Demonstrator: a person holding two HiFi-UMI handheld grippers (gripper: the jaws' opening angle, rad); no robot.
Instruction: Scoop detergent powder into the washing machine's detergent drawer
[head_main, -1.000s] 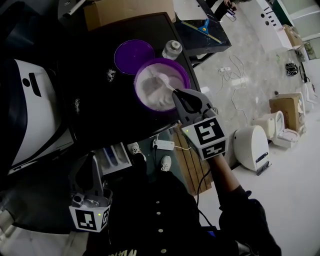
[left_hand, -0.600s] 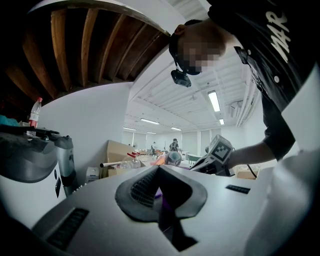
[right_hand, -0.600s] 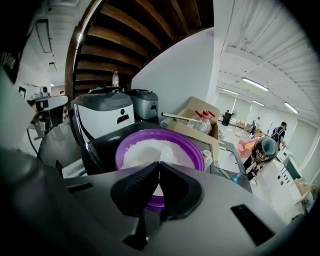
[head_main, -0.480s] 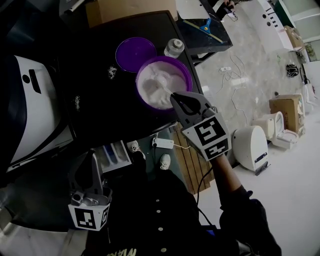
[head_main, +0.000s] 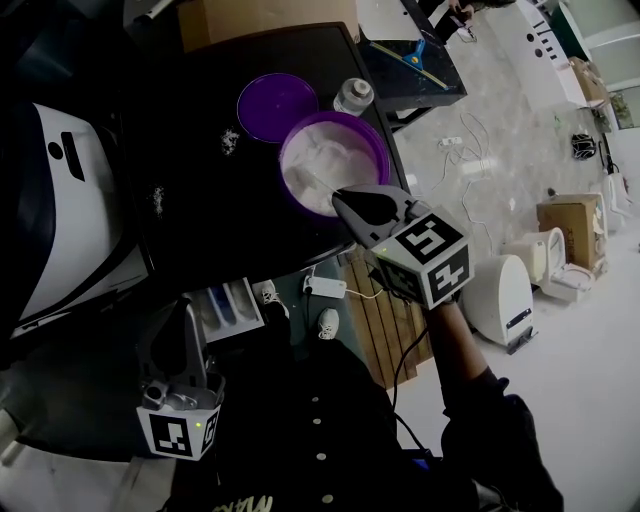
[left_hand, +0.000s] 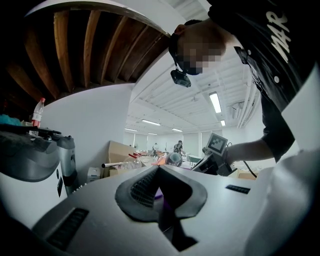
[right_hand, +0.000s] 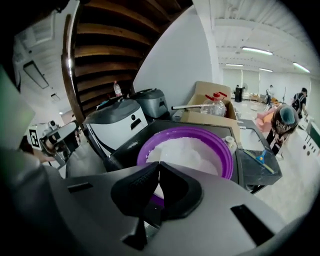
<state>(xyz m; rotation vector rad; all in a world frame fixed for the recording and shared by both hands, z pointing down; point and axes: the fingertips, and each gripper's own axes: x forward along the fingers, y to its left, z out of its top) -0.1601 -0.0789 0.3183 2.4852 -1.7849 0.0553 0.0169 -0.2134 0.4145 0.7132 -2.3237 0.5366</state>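
A purple bowl (head_main: 372, 135) full of white detergent powder (head_main: 325, 155) stands on the black table (head_main: 200, 200). My right gripper (head_main: 338, 198) hovers over the bowl's near rim, shut on the thin handle of a white scoop (head_main: 318, 181) whose head is lost against the powder. From the right gripper view the bowl (right_hand: 227, 152) and powder (right_hand: 187, 150) lie just past my right gripper (right_hand: 159, 166). The washing machine's pulled-out detergent drawer (head_main: 228, 308) shows below the table edge. My left gripper (head_main: 181, 322) hangs low beside it, shut and empty; its jaws (left_hand: 159, 169) meet with nothing between them.
A purple lid (head_main: 277, 105) and a clear bottle (head_main: 353, 96) sit behind the bowl. Powder spills (head_main: 228, 140) dot the table. The white washing machine (head_main: 60, 210) is at the left. A power strip (head_main: 325, 288) lies on the floor, and a cardboard box (head_main: 260, 18) stands behind the table.
My right gripper has drawn back toward the bowl's near rim and rolled, its marker cube turning up and right. The left gripper has stayed put.
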